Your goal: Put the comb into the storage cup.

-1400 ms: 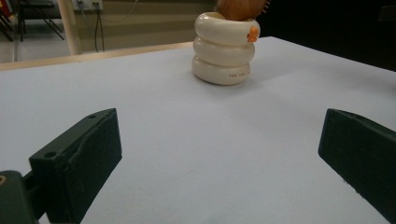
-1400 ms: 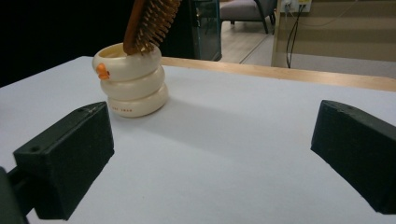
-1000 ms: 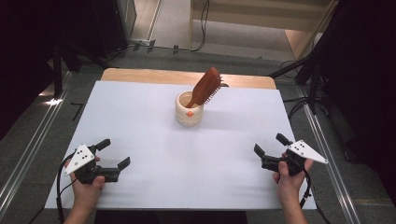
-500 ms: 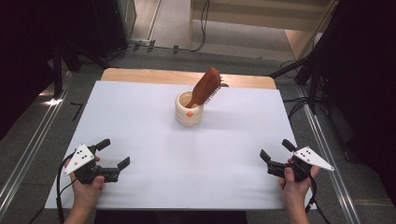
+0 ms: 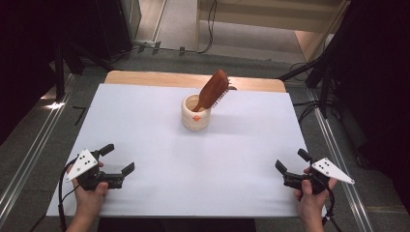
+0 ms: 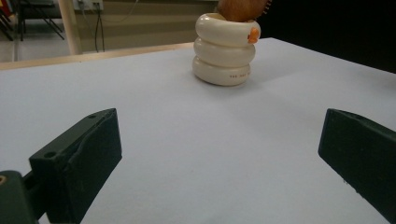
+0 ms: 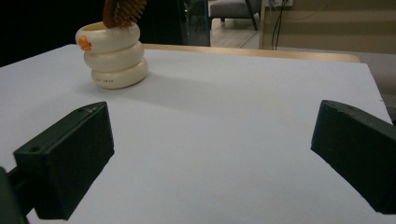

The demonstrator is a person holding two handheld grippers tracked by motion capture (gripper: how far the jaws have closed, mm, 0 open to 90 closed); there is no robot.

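Both grippers, left gripper [image 5: 117,162] and right gripper [image 5: 291,163], wide open, well short of the ringed cup [image 5: 196,113]; the leaning hairbrush [image 5: 213,90] could tip it if nudged.

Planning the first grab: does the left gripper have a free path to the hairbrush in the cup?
Probably yes. The left gripper is open, and bare white table lies between it and the hairbrush leaning out of the cup.

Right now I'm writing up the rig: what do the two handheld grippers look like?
The left gripper and the right gripper each have two blocky black jaws, a pale grey three-cornered plate with dark dots on top, and a black cable trailing back. Both forearms are bare, with no sleeves.
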